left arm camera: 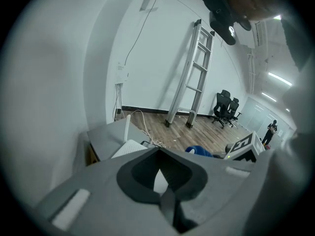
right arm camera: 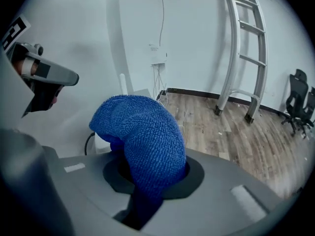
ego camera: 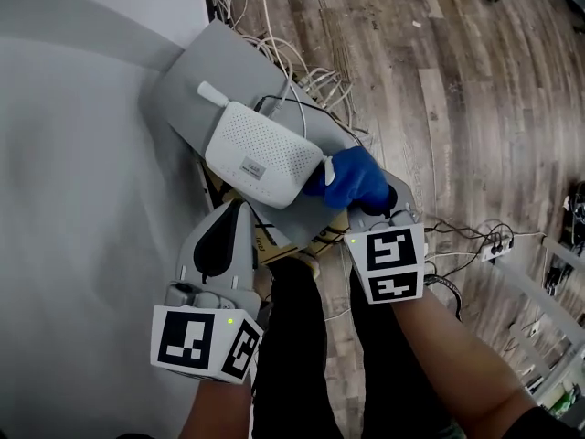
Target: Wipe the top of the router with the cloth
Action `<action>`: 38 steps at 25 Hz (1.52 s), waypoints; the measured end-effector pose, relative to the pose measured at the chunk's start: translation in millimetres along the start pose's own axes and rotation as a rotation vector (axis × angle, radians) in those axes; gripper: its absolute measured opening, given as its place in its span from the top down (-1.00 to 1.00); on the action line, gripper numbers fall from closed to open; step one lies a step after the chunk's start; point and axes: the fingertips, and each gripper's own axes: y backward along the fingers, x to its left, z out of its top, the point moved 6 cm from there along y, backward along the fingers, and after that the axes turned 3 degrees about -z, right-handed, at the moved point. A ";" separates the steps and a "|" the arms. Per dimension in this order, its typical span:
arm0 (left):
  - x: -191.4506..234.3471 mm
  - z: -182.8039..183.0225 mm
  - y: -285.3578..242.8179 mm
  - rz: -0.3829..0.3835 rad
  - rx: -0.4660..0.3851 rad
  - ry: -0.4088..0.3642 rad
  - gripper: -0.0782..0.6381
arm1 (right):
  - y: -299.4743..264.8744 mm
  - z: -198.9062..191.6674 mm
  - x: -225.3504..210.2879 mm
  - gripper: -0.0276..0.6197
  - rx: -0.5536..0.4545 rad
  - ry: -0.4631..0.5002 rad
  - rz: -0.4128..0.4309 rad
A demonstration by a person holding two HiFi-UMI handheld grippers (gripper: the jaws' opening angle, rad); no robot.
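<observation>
The white router (ego camera: 260, 156) lies flat on a grey board (ego camera: 196, 71), near the board's front edge. Its top is bare and nothing covers it. The blue cloth (ego camera: 352, 177) is bunched up at the router's right end, touching that end but not up on the top. So I think the wiping of the top is mostly left to do, though I cannot tell if some is done.

The right gripper (ego camera: 382, 210) has its jaws closed tight on the cloth, which puffs out past them. The left gripper (ego camera: 228, 219) waits by the board's front edge, jaws pressed together, holding nothing.
</observation>
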 end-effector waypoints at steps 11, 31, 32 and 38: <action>-20.9 52.2 24.8 -0.017 -0.067 0.021 0.78 | 73.6 70.1 19.8 0.61 -0.092 0.092 0.113; 81.0 53.5 48.3 0.056 -0.132 0.084 0.78 | -55.5 142.5 132.9 0.61 -0.109 0.085 0.115; 84.8 50.1 47.8 0.055 -0.133 0.088 0.78 | -65.2 140.4 132.8 0.61 -0.099 0.086 0.106; 100.8 31.1 48.4 0.061 -0.131 0.116 0.78 | -103.1 137.2 140.7 0.61 -0.071 0.157 0.112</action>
